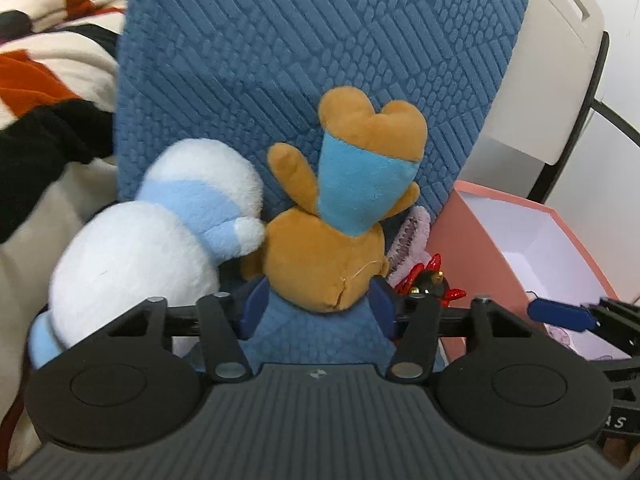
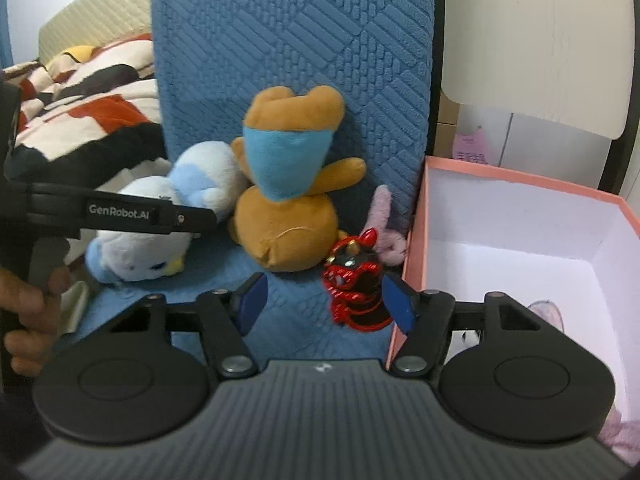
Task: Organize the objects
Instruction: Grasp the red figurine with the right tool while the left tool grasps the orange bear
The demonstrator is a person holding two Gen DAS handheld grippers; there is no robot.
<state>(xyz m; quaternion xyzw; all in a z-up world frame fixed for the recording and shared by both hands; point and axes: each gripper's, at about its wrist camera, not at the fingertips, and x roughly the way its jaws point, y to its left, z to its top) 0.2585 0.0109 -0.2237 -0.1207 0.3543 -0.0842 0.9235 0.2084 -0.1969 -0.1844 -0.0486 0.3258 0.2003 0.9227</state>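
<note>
Step in hand, I'd say: picking toys off the blue quilted cushion (image 2: 288,32) for the pink cardboard box (image 2: 520,216) alongside. Left gripper (image 1: 320,308) jaws wide, flanking the base of the brown plush bear with blue bib (image 1: 320,264); not pinched yet, needs closing. Right gripper (image 2: 324,300) wide, straddling the small black-and-red figurine (image 2: 356,292). Only the right view shows the white-and-blue plush penguin's (image 2: 152,236) face and the box floor.

I'm working in a home bedroom: a bed with a patterned quilt (image 2: 84,92) and ribbed headboard (image 2: 96,20) sits to the left, plush toys (image 2: 288,196) lean against a blue textured cushion (image 2: 288,40), and a pink keepsake box (image 2: 520,184) stands alongside.
</note>
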